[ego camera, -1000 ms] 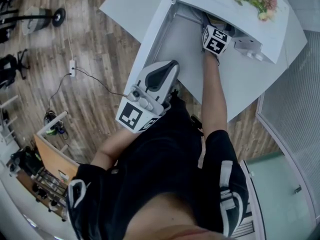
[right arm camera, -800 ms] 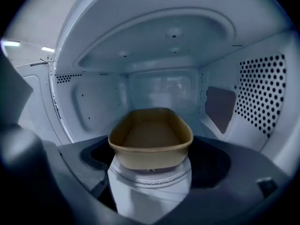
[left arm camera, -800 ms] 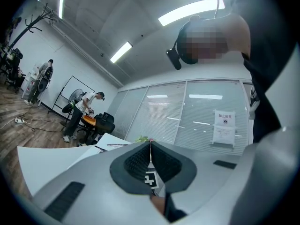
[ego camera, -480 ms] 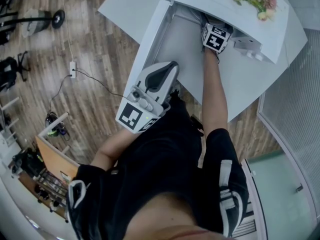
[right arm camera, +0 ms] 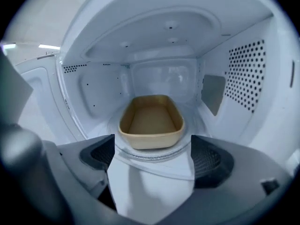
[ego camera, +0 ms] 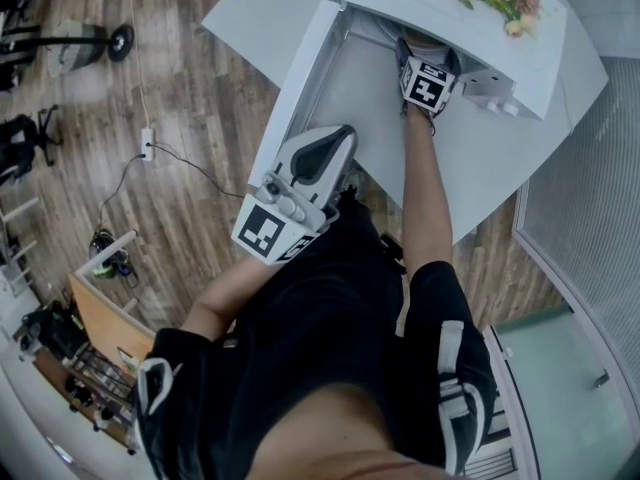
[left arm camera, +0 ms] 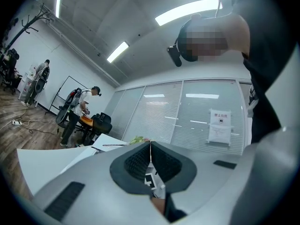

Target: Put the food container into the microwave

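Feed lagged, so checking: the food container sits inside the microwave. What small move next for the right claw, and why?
Probably draw the right claw straight back out of the microwave: its jaws stand apart and empty, and the food container sits free on the turntable.

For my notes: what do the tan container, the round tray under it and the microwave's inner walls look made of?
Tan oblong food container: probably matte plastic or moulded fibre; dull, even colour, no glare.
Round turntable tray: likely clear glass; see-through, ridged rim.
Microwave inner walls: seemingly white painted metal; smooth sheen, punched holes.
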